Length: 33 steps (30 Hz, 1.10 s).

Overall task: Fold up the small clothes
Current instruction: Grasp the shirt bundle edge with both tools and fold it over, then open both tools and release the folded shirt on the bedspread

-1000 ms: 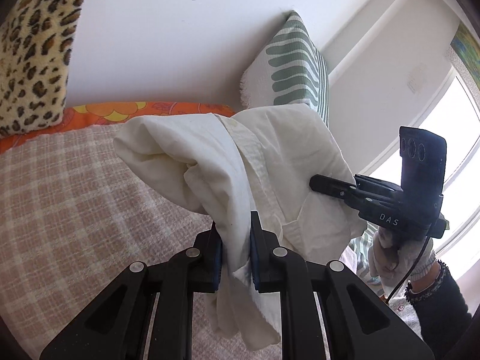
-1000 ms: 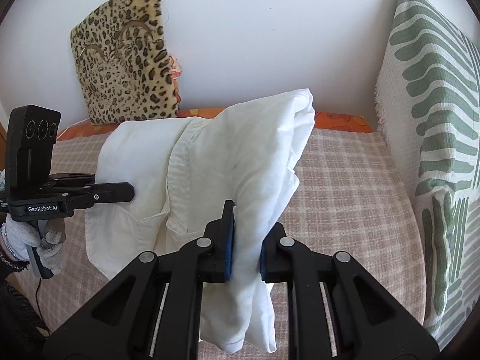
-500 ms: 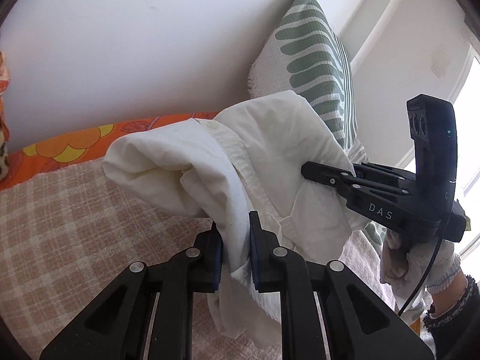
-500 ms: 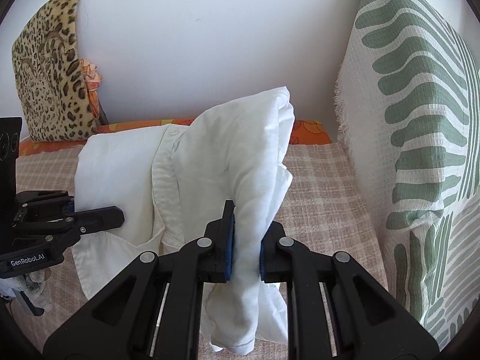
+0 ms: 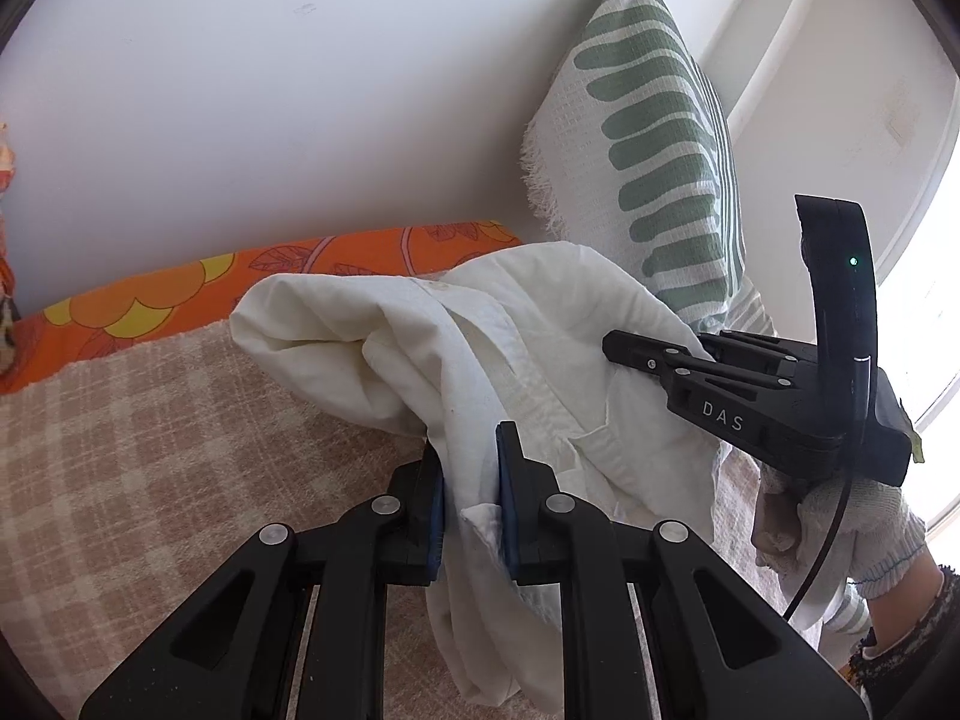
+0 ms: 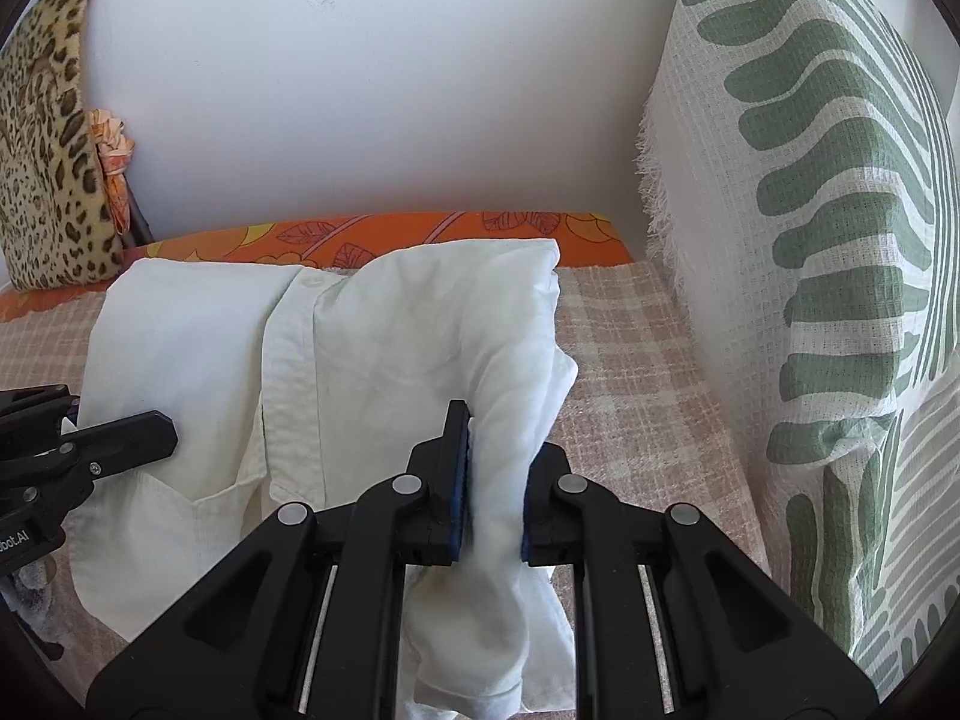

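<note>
Cloth of a crumpled white cotton shirt [image 5: 540,360] hangs pinched in left claw [image 5: 470,498] and right claw [image 6: 493,480] over the checked pink bed cover [image 6: 630,396].

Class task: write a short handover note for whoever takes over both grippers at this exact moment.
Left gripper: shut on a bunched edge of the white shirt.
Right gripper: shut on the shirt's other side.
The shirt hangs between them above the checked blanket, near the green leaf-print cushion.
Done: shirt picked up and gathered.
Left: lay it on the blanket, finish the fold, release.
</note>
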### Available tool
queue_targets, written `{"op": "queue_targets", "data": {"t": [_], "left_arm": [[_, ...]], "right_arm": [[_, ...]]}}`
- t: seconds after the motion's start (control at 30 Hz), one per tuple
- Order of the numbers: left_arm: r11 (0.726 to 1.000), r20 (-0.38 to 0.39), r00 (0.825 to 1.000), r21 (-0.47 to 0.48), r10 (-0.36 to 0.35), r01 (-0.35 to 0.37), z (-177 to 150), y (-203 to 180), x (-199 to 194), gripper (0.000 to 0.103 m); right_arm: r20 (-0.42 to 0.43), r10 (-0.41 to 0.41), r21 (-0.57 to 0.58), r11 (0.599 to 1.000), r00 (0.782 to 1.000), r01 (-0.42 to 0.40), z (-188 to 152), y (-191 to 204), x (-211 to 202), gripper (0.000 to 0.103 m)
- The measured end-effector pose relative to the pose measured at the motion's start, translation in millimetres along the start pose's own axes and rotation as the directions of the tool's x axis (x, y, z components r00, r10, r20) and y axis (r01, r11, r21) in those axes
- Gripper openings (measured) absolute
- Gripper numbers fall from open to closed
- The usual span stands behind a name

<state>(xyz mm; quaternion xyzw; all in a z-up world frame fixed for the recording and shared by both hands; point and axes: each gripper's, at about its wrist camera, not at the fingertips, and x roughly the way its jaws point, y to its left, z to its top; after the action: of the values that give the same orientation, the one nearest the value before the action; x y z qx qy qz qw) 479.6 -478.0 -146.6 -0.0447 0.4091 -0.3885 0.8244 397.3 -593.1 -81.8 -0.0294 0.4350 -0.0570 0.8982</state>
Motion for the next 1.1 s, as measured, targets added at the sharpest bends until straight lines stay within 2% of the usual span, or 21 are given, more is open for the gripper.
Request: {"op": "queue_targets", "data": {"t": [0.07, 0.13, 0.23, 0.37, 0.5, 0.53, 0.57, 0.6, 0.7, 0.83, 0.93, 1.0, 1.03, 1.07, 1.1], "left_arm": [[1.0, -0.011, 1.0, 0.011, 0.01, -0.01, -0.8, 0.6, 0.5, 0.013], [0.999, -0.02, 0.999, 0.031, 0.034, -0.033, -1.3, -0.3, 1.0, 0.014], [0.996, -0.031, 0.997, 0.039, 0.076, -0.075, -1.3, -0.8, 1.7, 0.018], [0.992, -0.049, 0.992, 0.053, 0.113, -0.11, -2.2, -3.2, 1.0, 0.026], [0.988, -0.035, 0.99, 0.068, 0.139, -0.136, -3.9, -5.8, -11.7, 0.029], [0.986, -0.033, 0.988, 0.069, 0.153, -0.151, -4.0, -6.5, -15.7, 0.034], [0.983, -0.029, 0.984, 0.065, 0.174, -0.172, -3.9, -7.0, -20.7, 0.05], [0.981, -0.013, 0.983, 0.063, 0.184, -0.183, -3.9, -8.1, -28.0, 0.056], [0.981, 0.031, 0.984, 0.083, 0.175, -0.177, -3.6, -15.6, -52.5, 0.056], [0.983, 0.048, 0.987, 0.087, 0.156, -0.16, -5.5, -22.6, -87.4, 0.057], [0.988, 0.065, 0.989, 0.08, 0.13, -0.135, -15.0, -24.5, -120.4, 0.058], [0.985, 0.078, 0.988, 0.104, 0.13, -0.138, -25.6, -27.3, -144.4, 0.062], [0.984, 0.089, 0.988, 0.113, 0.129, -0.138, -31.8, -28.7, -156.5, 0.063], [0.984, 0.094, 0.988, 0.119, 0.122, -0.133, -37.9, -29.4, -168.2, 0.063], [0.984, 0.097, 0.989, 0.123, 0.115, -0.127, -44.6, -29.8, -180.6, 0.063]], "right_arm": [[-0.022, -0.02, 0.015, 1.0, 1.0, 0.021, 0.7, -3.1, 3.2, 0.019], [-0.038, -0.064, 0.033, 0.997, 0.997, 0.065, 1.2, -6.3, 5.0, 0.033], [-0.028, -0.109, 0.026, 0.994, 0.994, 0.11, 0.8, -6.5, 0.0, 0.042], [0.011, -0.124, 0.043, 0.991, 0.992, 0.124, 4.2, -8.8, -13.6, 0.062], [0.038, -0.125, 0.051, 0.991, 0.991, 0.123, 5.0, -6.5, -31.8, 0.065], [0.046, -0.13, 0.053, 0.99, 0.991, 0.127, 3.9, -5.2, -38.4, 0.065], [0.054, -0.132, 0.057, 0.99, 0.99, 0.129, 3.3, -3.5, -45.4, 0.066], [0.062, -0.126, 0.062, 0.991, 0.99, 0.123, 2.0, -1.2, -52.8, 0.066], [0.091, -0.126, 0.067, 0.991, 0.988, 0.12, -5.1, 8.1, -76.8, 0.067], [0.109, -0.143, 0.082, 0.987, 0.984, 0.135, -22.9, 23.2, -112.8, 0.067], [0.132, -0.133, 0.103, 0.987, 0.982, 0.12, -40.9, 35.6, -146.7, 0.068], [0.148, -0.143, 0.119, 0.985, 0.979, 0.126, -54.0, 44.0, -168.9, 0.068], [0.156, -0.147, 0.126, 0.984, 0.977, 0.128, -61.1, 48.9, -180.0, 0.074], [0.169, -0.147, 0.132, 0.983, 0.975, 0.126, -69.6, 55.1, -192.7, 0.085], [0.182, -0.154, 0.136, 0.982, 0.971, 0.131, -76.5, 60.9, -202.7, 0.089]]}}
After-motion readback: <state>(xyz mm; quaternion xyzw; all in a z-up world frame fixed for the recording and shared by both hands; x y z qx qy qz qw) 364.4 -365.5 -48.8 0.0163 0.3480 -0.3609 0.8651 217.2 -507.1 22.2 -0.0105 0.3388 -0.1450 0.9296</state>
